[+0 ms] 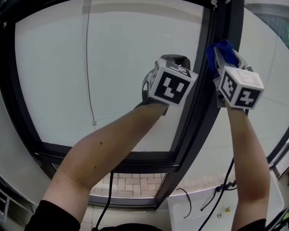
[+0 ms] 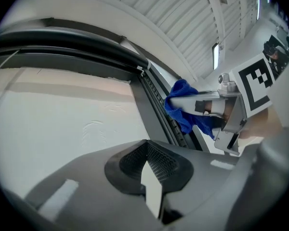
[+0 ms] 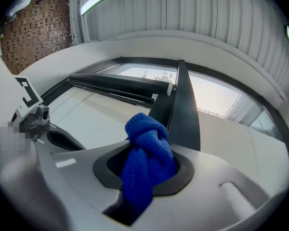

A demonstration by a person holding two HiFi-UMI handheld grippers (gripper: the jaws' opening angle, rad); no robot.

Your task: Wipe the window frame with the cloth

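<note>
Right gripper view shows my right gripper [image 3: 145,177] clamped on the blue cloth [image 3: 147,143]. The cloth is a bunched wad bulging out from between my fingers, and its tip is pressed against the window frame [image 3: 184,109] at its dark upright post.

My left gripper [image 2: 151,179] has its fingers drawn together with nothing between them. It points at the pale pane [image 2: 62,114] just left of that post. From there I see the cloth touching the post high up, near where it meets the top rail.

From the head view, my two grippers sit on either side of the post, left one to its left and right one to its right. The cloth is against the post's right edge. A thin cord [image 1: 89,71] hangs down the pane, well to the left of the post.
</note>
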